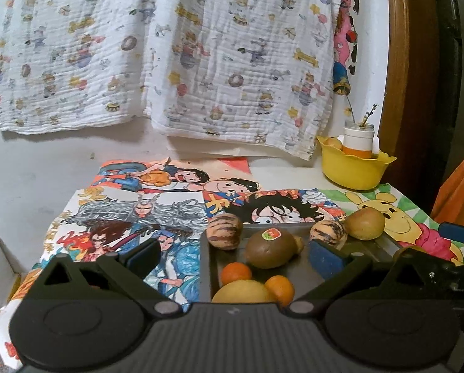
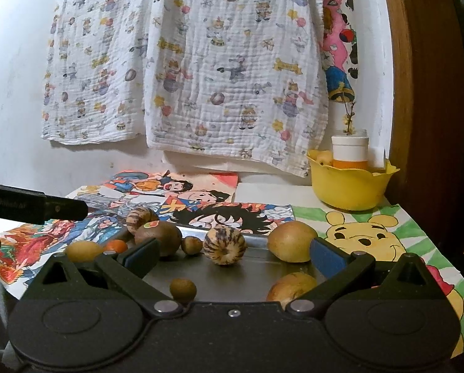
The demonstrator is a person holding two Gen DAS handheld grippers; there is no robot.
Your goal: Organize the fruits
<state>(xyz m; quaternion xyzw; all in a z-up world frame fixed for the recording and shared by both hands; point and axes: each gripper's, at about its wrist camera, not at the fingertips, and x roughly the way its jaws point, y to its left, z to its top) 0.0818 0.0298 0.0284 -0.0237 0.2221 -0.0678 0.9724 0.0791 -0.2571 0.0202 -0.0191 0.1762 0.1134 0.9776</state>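
Both pairs of fingers stand wide and hold nothing. Between the left gripper point(image 1: 235, 253) fingers lies a brown kiwi point(image 1: 268, 248) with a small green-red sticker, its writing too small to read. Two small oranges point(image 1: 235, 273) and a yellow fruit point(image 1: 243, 292) lie at 6 o'clock from it, all on the grey tray point(image 1: 208, 267). In front of the right gripper point(image 2: 233, 253) a striped fruit point(image 2: 224, 245) sits at 12 o'clock, a pear point(image 2: 292, 241) at 2 o'clock near the far tray edge. The yellow bowl point(image 2: 347, 191) stands at the tabletop point(image 2: 263, 192) far corner, well apart.
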